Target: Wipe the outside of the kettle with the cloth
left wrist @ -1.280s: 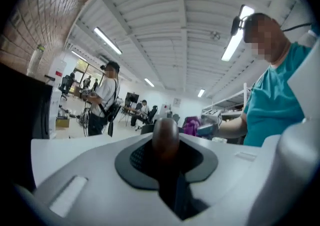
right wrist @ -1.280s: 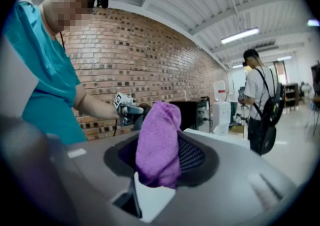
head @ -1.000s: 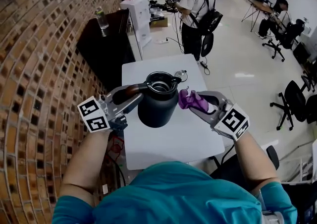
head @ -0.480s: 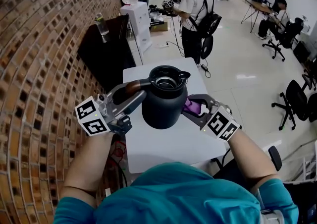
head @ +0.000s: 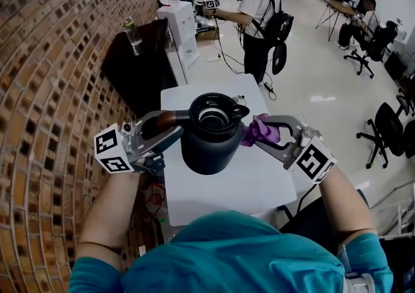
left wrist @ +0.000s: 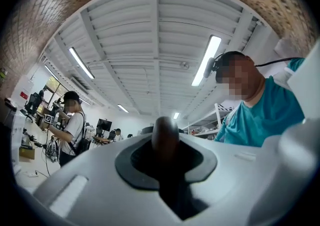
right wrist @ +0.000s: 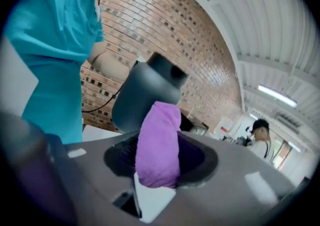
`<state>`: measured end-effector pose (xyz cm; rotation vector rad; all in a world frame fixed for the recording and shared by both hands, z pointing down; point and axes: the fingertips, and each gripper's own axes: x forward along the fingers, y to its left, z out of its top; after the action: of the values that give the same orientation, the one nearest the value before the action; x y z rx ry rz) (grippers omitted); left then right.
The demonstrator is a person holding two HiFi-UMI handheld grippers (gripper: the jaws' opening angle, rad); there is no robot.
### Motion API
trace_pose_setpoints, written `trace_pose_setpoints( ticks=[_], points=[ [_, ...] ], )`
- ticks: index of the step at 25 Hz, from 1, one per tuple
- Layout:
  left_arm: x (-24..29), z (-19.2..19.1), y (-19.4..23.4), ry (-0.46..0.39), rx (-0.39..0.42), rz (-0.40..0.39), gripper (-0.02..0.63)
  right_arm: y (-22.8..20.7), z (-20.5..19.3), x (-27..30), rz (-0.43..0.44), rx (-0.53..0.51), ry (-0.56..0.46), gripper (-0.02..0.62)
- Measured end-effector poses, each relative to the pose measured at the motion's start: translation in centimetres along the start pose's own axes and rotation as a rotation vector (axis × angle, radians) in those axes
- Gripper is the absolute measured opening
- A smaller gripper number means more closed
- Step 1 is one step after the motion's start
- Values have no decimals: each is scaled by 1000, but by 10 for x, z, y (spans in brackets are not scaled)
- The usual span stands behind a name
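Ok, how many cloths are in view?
1: a purple cloth clamped in the right tongs, beside the black kettle. No other shows on the table.

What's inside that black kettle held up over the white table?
Through the open mouth of the matte black kettle, only a pale, shiny inner lining shows just below the rim. The narrow neck hides everything deeper, so whether it holds any water cannot be told.
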<state>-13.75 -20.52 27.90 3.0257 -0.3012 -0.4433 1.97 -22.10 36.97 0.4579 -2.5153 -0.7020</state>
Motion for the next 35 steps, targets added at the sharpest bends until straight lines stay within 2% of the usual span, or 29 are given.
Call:
trace_pose_setpoints(
  ticks=[3, 6, 10, 14, 17, 20, 22, 23, 26, 29, 32, 35],
  points=[
    [-1, -5, -8, 12, 22, -72, 86, -7, 26, -6, 16, -129, 8, 164],
    [2, -6, -15, -6, 30, -128, 84, 9, 36, 5, 68, -215, 6, 165],
    [-3, -2, -22, -41, 27, -181, 83, 28, 29, 18, 101, -199, 2, 167],
    [-12, 3, -35, -65, 29, -282, 83, 55, 20, 38, 161, -207, 8, 167],
    [-14, 4, -50, -36, 41, -388, 83, 74, 20, 41, 216, -207, -16, 167],
    [-9, 10, -69, 5, 36, -478, 83, 70, 21, 30, 243, -168, -52, 167],
    [-5, 13, -79, 25, 41, -505, 83, 53, 28, 17, 247, -63, -142, 167],
    [-5, 12, -82, 33, 50, -512, 83, 42, 35, 9, 249, 31, -218, 167],
    [-5, 9, -91, 62, 89, -526, 83, 11, 44, -11, 274, 385, -386, 167],
    [-3, 5, -100, 97, 137, -549, 83, -9, 50, -18, 328, 678, -544, 166],
    [6, -2, -114, 139, 204, -578, 83, -13, 53, -15, 417, 928, -694, 166],
    [15, -13, -127, 194, 265, -604, 83, -1, 56, -2, 544, 1093, -772, 166]
  ],
)
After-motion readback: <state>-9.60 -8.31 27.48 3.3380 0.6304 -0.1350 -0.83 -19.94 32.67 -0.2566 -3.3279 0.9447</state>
